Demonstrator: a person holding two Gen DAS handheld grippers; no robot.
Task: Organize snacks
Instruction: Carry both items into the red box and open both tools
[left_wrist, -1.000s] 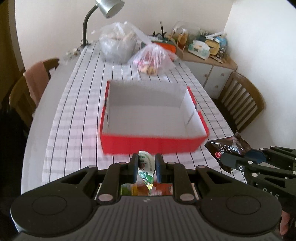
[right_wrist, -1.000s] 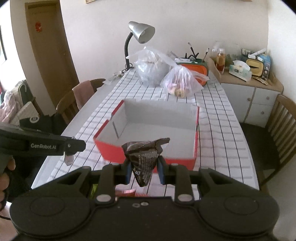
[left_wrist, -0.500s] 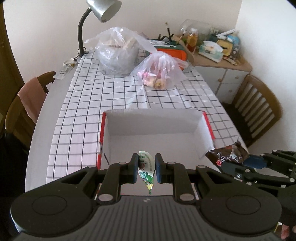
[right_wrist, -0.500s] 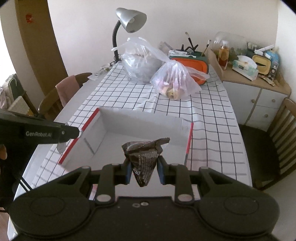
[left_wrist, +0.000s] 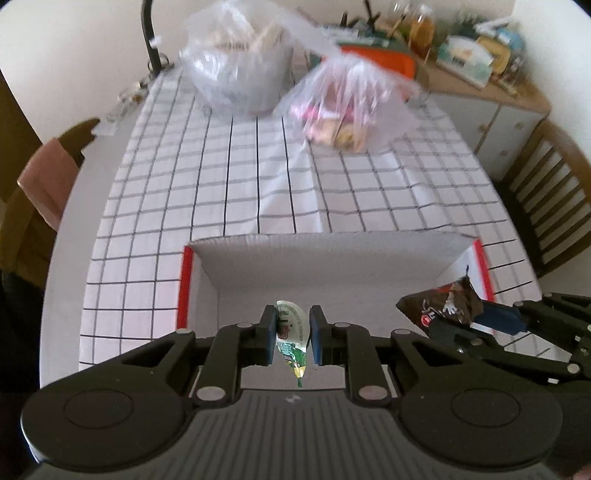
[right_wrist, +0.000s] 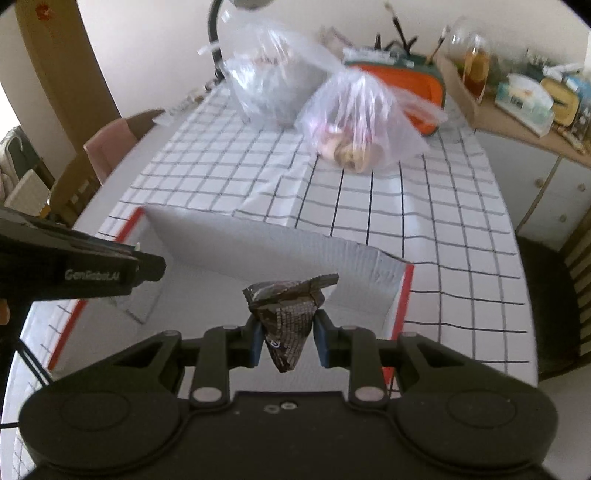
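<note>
Table (left_wrist: 258, 177): white black-checked cloth, carrying my red-walled white cardboard box (left_wrist: 328, 254).
Left gripper (left_wrist: 293, 338): jaws clamp green-white sachet (left_wrist: 291, 332) over box.
Right gripper (right_wrist: 288, 338): jaws clamp crumpled dark-brown foil packet (right_wrist: 286, 314) over box.

The left gripper (left_wrist: 293, 338) is showing a matte black plastic body with a ribbed centre panel, two big round discs at its corners and silver rivets on the linked arms that are carrying its fingers (left_wrist: 268, 338), each faced with a blue pad. The right gripper (right_wrist: 288, 341) is wearing the same black shell, discs, rivets and blue pads, with two small screws sitting at its centre. Pale lettering reading GenRobot.AI is running along the left gripper's black side.
</note>
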